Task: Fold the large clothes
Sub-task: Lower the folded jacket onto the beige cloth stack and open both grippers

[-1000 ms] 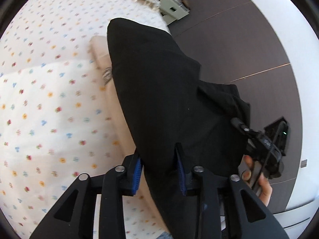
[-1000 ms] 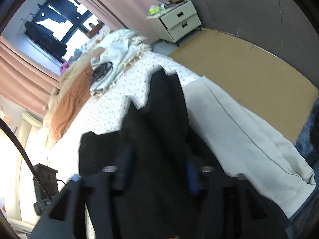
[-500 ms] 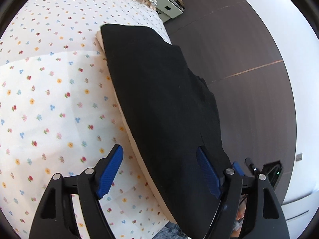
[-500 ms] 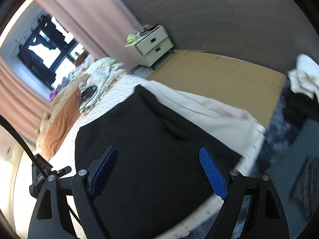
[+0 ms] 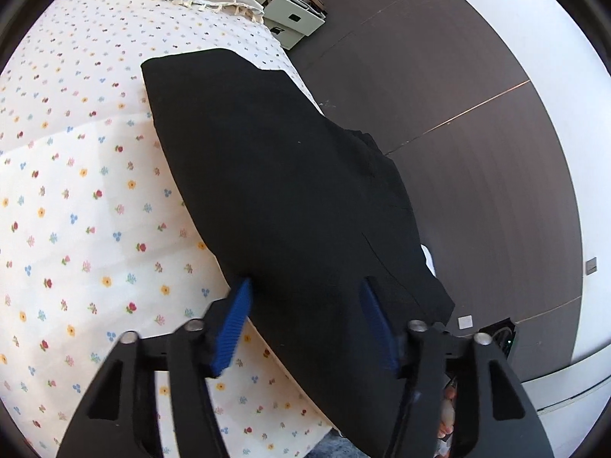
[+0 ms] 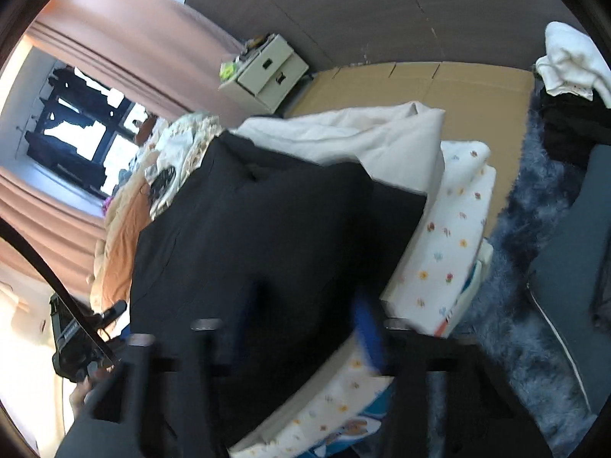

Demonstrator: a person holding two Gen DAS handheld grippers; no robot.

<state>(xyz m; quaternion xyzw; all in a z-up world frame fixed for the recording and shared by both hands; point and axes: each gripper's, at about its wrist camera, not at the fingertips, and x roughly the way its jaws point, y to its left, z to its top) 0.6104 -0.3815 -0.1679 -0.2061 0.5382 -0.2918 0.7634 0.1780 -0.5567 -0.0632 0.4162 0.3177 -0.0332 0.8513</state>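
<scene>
Since 1 second ago: black garment (image 5: 290, 198) now flat on flowered bed (image 5: 76, 210), both claws just closing. Left gripper (image 5: 305, 305) half spread astride garment's near edge; right gripper (image 6: 305, 316) blurred, grip unclear. Risk: edge slipping, fold undone.

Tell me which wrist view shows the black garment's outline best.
Left wrist view. The black garment is sharp there, lying along the edge of the floral sheet, with its far end and both long sides visible. The right wrist view shows it motion-blurred, filling the centre, and its near edge is hidden behind the fingers.
</scene>
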